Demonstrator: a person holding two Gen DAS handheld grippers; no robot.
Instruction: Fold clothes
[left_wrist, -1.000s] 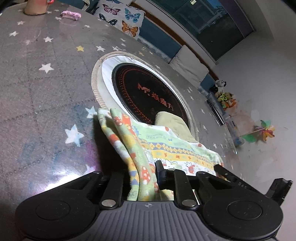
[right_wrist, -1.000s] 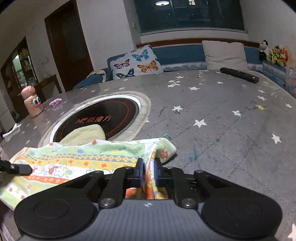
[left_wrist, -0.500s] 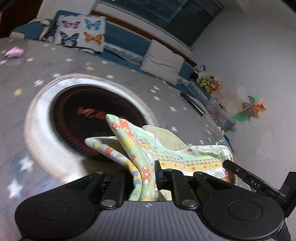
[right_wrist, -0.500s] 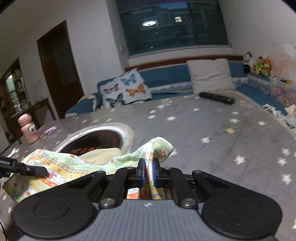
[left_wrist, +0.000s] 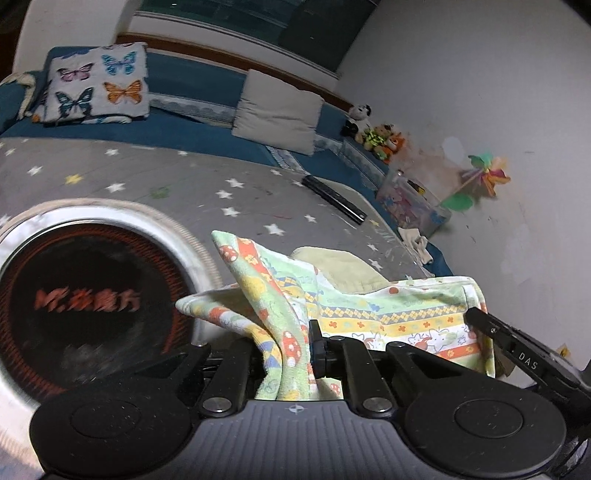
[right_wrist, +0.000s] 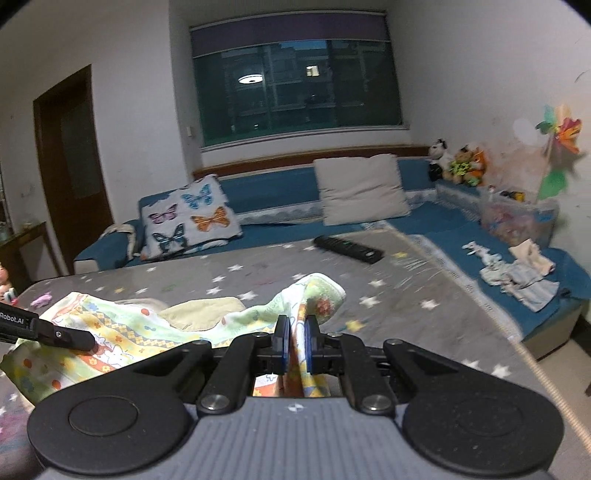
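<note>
1. Left claw: clamped tight on a bunched corner of the printed garment; cloth fed straight between the fingers, folds sticking up and forward past the tips, tail hanging out below.
2. Right claw: blue pads pinched on the opposite corner of the same garment; thin fabric ridge rising above the tips, rounded flap flopped over to the right.
3. Garment stretched between the two claws, held up off the grey star-print surface, sagging in the middle.
4. Print: pale green with yellow and orange bands, mushrooms, small animals; plain cream lining showing at the middle top edge.
5. Right claw visible in left wrist view as a black finger at the garment's right end; left claw visible in right wrist view as a black finger lying on the garment's left end.
6. Black round cooktop inset with silver ring, left of and below the left claw's corner.
7. Black remote on the surface, well beyond the garment.
8. Behind the surface: blue sofa, butterfly cushion, plain beige cushion, plush toys in the corner.
</note>
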